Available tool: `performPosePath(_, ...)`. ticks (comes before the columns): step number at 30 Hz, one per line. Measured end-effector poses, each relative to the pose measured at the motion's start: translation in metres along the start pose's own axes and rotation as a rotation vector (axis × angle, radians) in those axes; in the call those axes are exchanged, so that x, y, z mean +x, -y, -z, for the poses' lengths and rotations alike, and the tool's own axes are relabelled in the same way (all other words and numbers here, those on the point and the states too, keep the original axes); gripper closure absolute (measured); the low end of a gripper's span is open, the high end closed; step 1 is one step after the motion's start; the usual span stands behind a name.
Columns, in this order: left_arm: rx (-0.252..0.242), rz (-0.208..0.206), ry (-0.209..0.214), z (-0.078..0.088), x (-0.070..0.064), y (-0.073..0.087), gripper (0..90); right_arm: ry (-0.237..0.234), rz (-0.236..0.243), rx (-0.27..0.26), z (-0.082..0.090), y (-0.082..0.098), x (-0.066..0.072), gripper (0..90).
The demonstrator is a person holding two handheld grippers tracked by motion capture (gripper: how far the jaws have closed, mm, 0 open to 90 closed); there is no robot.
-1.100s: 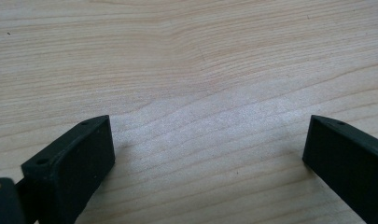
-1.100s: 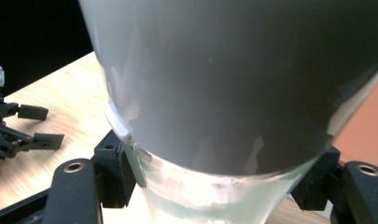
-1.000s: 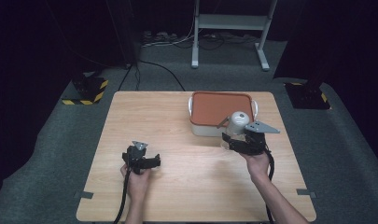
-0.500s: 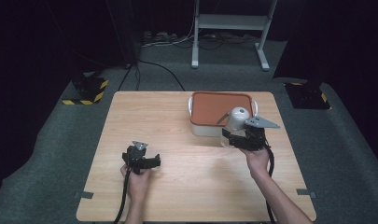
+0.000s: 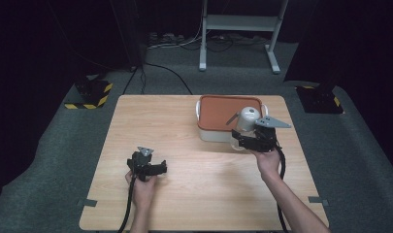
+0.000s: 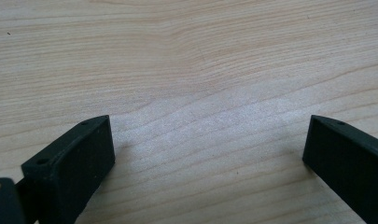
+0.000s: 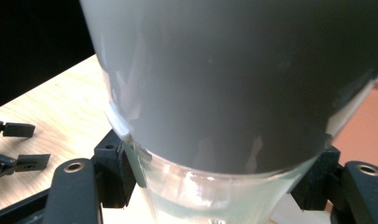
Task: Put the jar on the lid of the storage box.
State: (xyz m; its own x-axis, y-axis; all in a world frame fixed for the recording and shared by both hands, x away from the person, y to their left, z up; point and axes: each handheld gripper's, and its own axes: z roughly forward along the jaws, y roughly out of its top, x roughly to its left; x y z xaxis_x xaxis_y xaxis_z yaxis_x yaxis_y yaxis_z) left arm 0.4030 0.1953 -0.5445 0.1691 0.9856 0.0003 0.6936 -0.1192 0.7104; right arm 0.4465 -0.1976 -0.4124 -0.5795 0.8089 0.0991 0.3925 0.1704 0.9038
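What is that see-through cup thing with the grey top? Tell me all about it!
It is a clear cup that looks like glass or plastic, with a smooth grey top part and a small grey handle sticking out. The right hand-held gripper squeezes its clear part from both sides, holding it at the near edge of a white tub with an orange lid.

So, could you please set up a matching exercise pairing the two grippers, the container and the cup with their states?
1. left gripper
2. right gripper
3. cup
4. container

a. wears an orange lid
b. open over bare wood
c. clear base, grey upper part
d. clamped on the cup's base

Pairs: 1-b, 2-d, 3-c, 4-a
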Motion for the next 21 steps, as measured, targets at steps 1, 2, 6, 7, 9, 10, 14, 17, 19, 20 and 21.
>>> performPosePath(1, 0.000, 0.000, 0.000, 0.000, 0.000, 0.000, 2.1, 0.001, 0.000, 0.000, 0.000, -0.001, -0.001, 30.7)
performPosePath(2, 0.000, 0.000, 0.000, 0.000, 0.000, 0.000, 2.1, 0.001, -0.002, -0.002, -0.001, -0.002, -0.001, 30.7)
performPosePath(6, 0.000, 0.000, 0.000, 0.000, 0.000, 0.000, 2.1, 0.006, -0.012, -0.005, -0.002, -0.006, -0.004, 30.7)
performPosePath(7, 0.000, 0.000, 0.000, 0.000, 0.000, 0.000, 2.1, 0.007, -0.010, -0.007, -0.003, -0.007, -0.004, 30.7)
performPosePath(9, 0.000, 0.000, 0.000, 0.000, 0.000, 0.000, 2.1, 0.008, -0.010, -0.009, -0.003, -0.010, -0.005, 30.7)
performPosePath(10, 0.000, 0.000, 0.000, 0.000, 0.000, 0.000, 2.1, 0.010, -0.011, -0.012, -0.003, -0.011, -0.006, 30.7)
performPosePath(14, 0.000, 0.000, 0.000, 0.000, 0.000, 0.000, 2.1, 0.014, -0.007, -0.012, -0.004, -0.015, -0.007, 30.7)
performPosePath(17, 0.000, 0.000, 0.000, 0.000, 0.000, 0.000, 2.1, 0.015, -0.010, -0.013, -0.005, -0.018, -0.008, 30.7)
performPosePath(19, 0.000, 0.000, 0.000, 0.000, 0.000, 0.000, 2.1, 0.016, -0.009, -0.015, -0.006, -0.019, -0.008, 30.7)
performPosePath(20, 0.000, 0.000, 0.000, 0.000, 0.000, 0.000, 2.1, 0.017, -0.010, -0.015, -0.007, -0.020, -0.009, 30.8)
performPosePath(21, 0.000, 0.000, 0.000, 0.000, 0.000, 0.000, 2.1, 0.017, -0.011, -0.011, -0.007, -0.021, -0.009, 30.8)
